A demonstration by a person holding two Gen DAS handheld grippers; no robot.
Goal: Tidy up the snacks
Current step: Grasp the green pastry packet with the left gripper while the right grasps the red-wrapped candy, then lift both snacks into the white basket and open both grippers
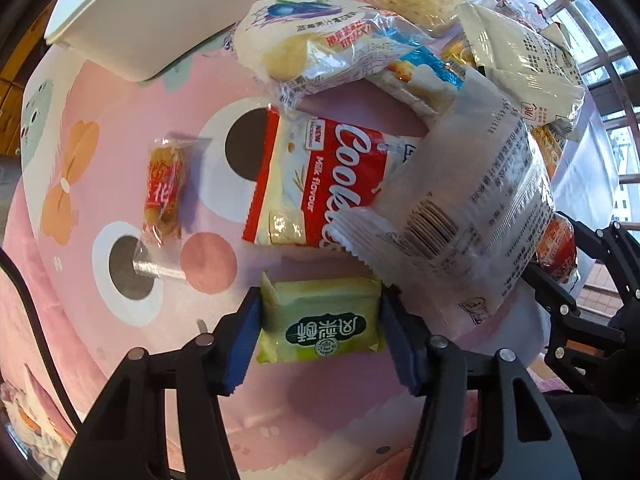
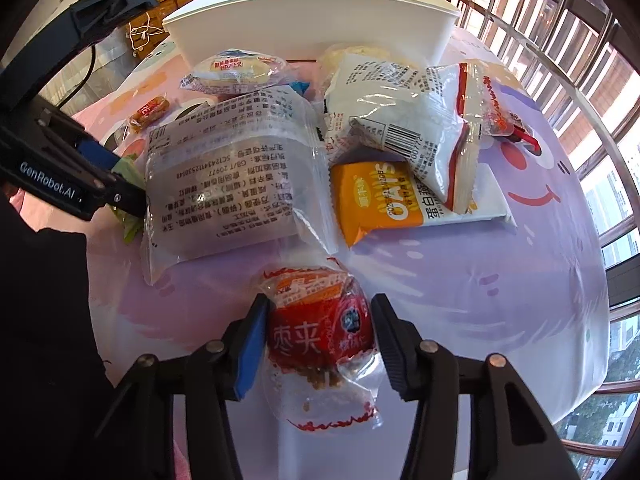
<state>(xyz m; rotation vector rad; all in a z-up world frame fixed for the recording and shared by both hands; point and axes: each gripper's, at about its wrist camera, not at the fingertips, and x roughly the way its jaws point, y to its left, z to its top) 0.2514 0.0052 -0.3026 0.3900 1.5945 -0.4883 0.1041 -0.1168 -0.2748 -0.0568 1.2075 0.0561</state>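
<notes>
My left gripper [image 1: 320, 320] is shut on a green-yellow snack packet [image 1: 320, 324], held at its two sides just above the pink tablecloth. My right gripper [image 2: 318, 340] is shut on a red wrapped date snack [image 2: 320, 328]; it also shows in the left wrist view [image 1: 556, 248]. The left gripper shows in the right wrist view [image 2: 100, 176] at the left, beside a large clear packet [image 2: 228, 188]. A pile of snacks lies ahead: a red Cookies pack [image 1: 320, 180], a blueberry cake packet [image 1: 304, 40], an orange oats pack [image 2: 384, 196]. A white bin [image 2: 312, 20] stands behind the pile.
A small orange twisted snack [image 1: 164, 192] lies alone at the left on the cloth. The white bin's corner [image 1: 132, 20] is at the upper left in the left wrist view. The table edge and a window grille [image 2: 580, 60] lie to the right.
</notes>
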